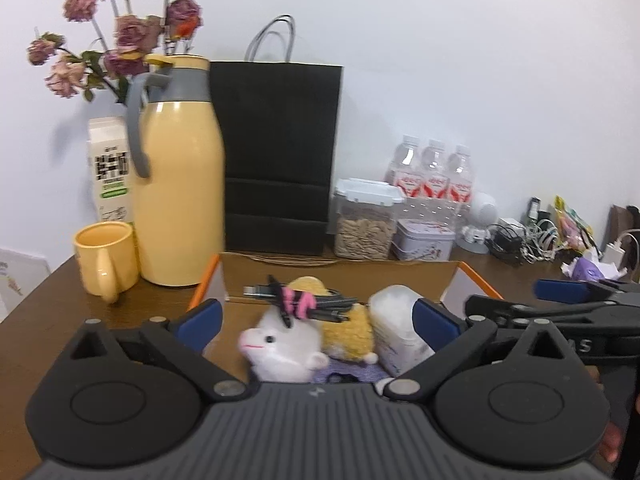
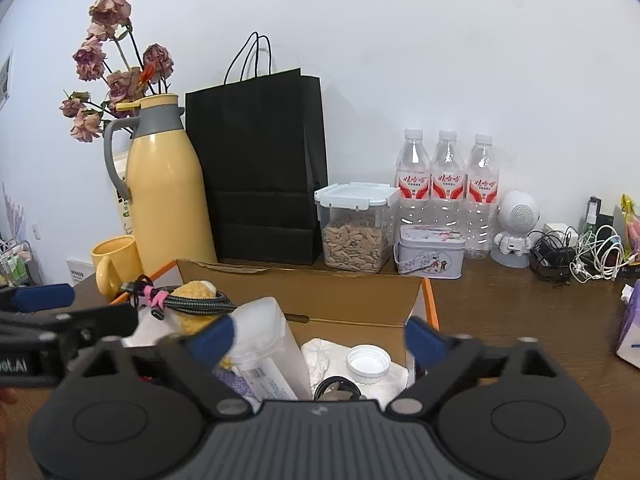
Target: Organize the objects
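An open cardboard box (image 1: 340,276) (image 2: 304,292) sits on the brown table. Inside lie a white plush toy (image 1: 280,340), a yellow plush (image 1: 348,332) (image 2: 196,292), a black cable bundle with a pink tie (image 1: 304,304) (image 2: 188,304), a clear plastic container (image 1: 394,328) (image 2: 268,344) and a white-capped jar (image 2: 368,362). My left gripper (image 1: 318,320) hangs open over the box's left half, nothing between its blue pads. My right gripper (image 2: 318,338) is open over the right half, empty too. Each gripper shows at the edge of the other's view.
Behind the box stand a yellow thermos jug (image 1: 176,184) (image 2: 164,192), a yellow mug (image 1: 106,256) (image 2: 116,264), a black paper bag (image 1: 280,152) (image 2: 256,160), a seed container (image 2: 354,228), a tin (image 2: 430,252), three water bottles (image 2: 448,184), a small robot speaker (image 2: 516,228) and tangled chargers (image 2: 576,252).
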Demonstrator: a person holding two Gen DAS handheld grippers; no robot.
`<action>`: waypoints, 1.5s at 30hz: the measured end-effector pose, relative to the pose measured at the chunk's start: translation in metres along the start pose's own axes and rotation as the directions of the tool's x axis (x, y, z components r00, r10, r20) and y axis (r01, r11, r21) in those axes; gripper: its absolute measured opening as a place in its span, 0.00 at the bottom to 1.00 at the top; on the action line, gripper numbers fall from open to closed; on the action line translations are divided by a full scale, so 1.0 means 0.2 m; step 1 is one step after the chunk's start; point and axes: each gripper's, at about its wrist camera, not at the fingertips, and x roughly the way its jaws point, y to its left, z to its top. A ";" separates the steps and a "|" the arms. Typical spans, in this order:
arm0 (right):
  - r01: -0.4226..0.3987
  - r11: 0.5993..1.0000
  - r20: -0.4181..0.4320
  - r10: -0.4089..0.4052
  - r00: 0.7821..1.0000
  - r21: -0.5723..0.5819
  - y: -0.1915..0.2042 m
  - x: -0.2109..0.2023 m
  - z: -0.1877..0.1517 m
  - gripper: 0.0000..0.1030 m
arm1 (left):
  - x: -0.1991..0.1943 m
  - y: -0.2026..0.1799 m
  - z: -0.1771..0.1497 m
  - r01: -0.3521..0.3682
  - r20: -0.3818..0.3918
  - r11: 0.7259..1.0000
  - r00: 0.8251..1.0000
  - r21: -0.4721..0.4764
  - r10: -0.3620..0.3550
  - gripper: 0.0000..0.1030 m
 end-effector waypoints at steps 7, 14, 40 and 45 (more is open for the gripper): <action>0.019 1.000 -0.011 -0.019 1.000 -0.002 0.05 -0.07 0.03 1.00 | -0.08 0.04 0.02 -0.021 0.007 1.000 1.000 -0.016 0.021 1.00; 0.035 0.999 -0.016 -0.036 0.999 -0.018 0.12 -0.18 0.06 1.00 | -0.16 0.05 0.03 -0.042 0.007 0.999 0.999 -0.013 0.042 1.00; 0.023 1.000 0.016 -0.023 1.000 -0.016 0.23 -0.79 -0.10 1.00 | -0.72 0.03 -0.08 -0.070 0.002 0.997 0.998 0.033 0.070 1.00; 0.022 1.000 0.008 -0.022 1.000 -0.019 0.26 -0.90 -0.19 1.00 | -0.83 0.05 -0.16 -0.076 -0.025 0.997 0.997 0.013 0.076 1.00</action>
